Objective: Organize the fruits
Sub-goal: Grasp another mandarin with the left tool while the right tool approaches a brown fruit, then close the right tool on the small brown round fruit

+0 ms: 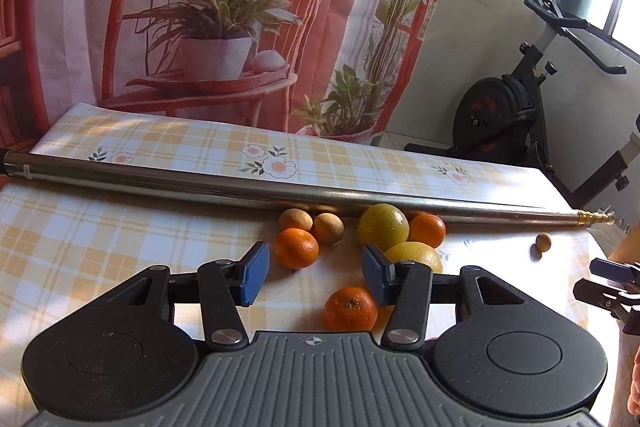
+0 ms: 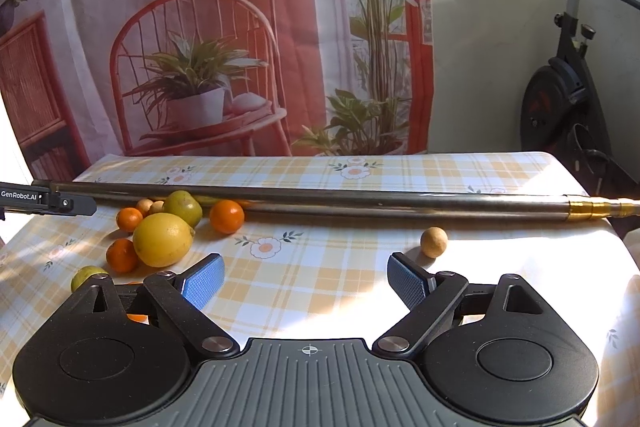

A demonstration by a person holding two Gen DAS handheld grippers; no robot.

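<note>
Your left claw [image 1: 316, 275] stands open with a moderate gap between its blue pads [image 1: 254, 277], and it has hold of nothing. It hangs over the checked tablecloth [image 1: 100, 227], right over the pile of fruit. One orange [image 1: 351, 308] sits low in the gap, nearer the right-hand pad but not touching either pad. A second orange [image 1: 296, 247] shows just past the tip of the left-hand pad. The yellow lemon [image 1: 416, 255] is partly hidden behind the right-hand pad; whether they touch, you cannot tell. Beyond these lie two small brown fruits [image 1: 296, 219] side by side, a green-yellow citrus [image 1: 383, 229] and a third orange [image 1: 427, 230], all close up against the long metal pole [image 1: 240, 187] that lies across the table.

Your right claw [image 2: 306, 281] is spread wider, and it too is empty. Only bare cloth lies between its pads [image 2: 204, 285]. A single small brown fruit [image 2: 433, 242] sits alone, just beyond the right-hand fingertip and apart from it. The main pile lies well off to the left of this claw, with the lemon [image 2: 162, 239] nearest and a small green fruit [image 2: 86, 277] peeking out behind the claw's left shoulder.
</note>
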